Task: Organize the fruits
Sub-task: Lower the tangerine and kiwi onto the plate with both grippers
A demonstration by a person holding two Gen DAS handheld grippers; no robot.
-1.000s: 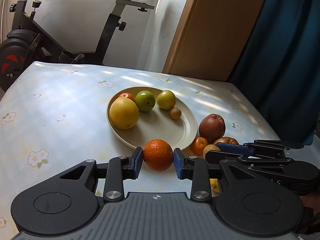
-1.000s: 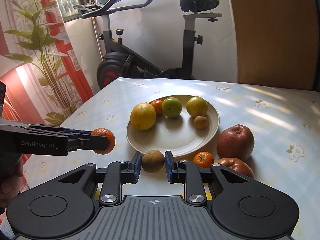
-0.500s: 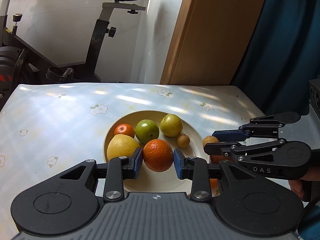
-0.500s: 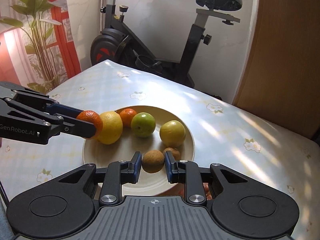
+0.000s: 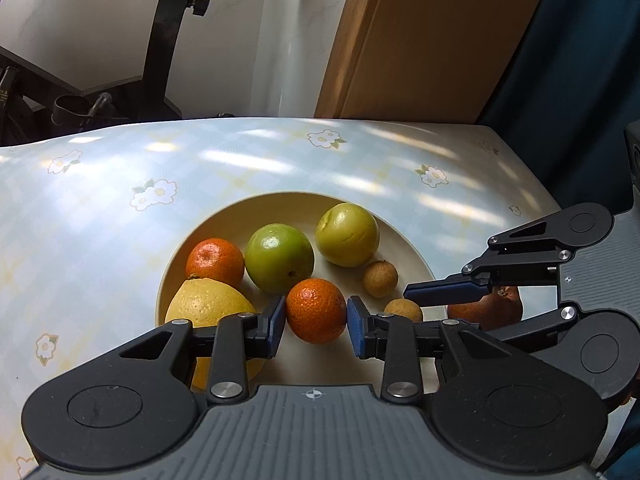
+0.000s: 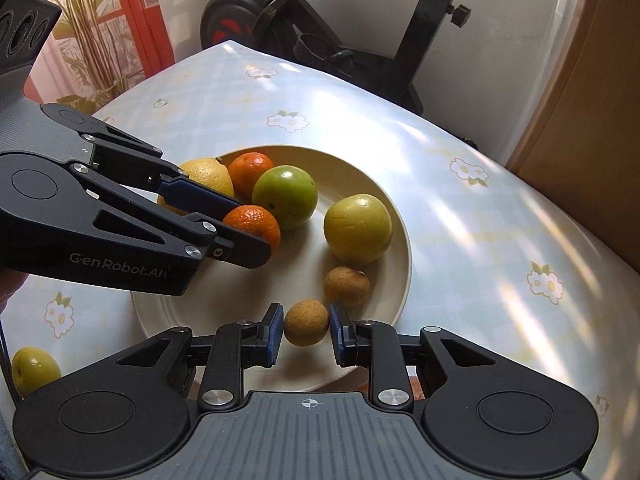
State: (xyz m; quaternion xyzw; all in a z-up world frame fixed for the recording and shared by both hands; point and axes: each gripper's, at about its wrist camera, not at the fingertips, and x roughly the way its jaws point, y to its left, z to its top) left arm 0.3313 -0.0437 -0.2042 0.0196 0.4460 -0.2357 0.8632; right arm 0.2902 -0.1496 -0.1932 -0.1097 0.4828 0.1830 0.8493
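Currently left tongs (image 5: 316,318) grip a tangerine (image 5: 316,309), pads pressed on both its sides, low centre of the left view, over the near part of the plate (image 5: 412,248). Right tongs (image 6: 306,328) are clamped on a small brown fruit (image 6: 306,322), low centre of the right view, over the plate's near right edge. In the left view those right tongs come in from the right edge, with a dark red fruit (image 5: 486,312) partly hidden behind them on the desk (image 5: 100,232).

On the plate, moving back: a second brown fruit (image 6: 347,286) just beyond the held one; a lemon (image 5: 208,308) at lower left, partly behind the left finger; a second tangerine (image 5: 215,261) touching the lemon; a green fruit (image 5: 279,258) mid-plate; a yellow-green fruit (image 5: 347,234) at the far right.

Off the plate, another yellow-green fruit (image 6: 34,370) sits on the desk at the right view's lower left edge.

Beyond the desk: exercise bike (image 6: 420,28), plant (image 6: 92,40) upper left.
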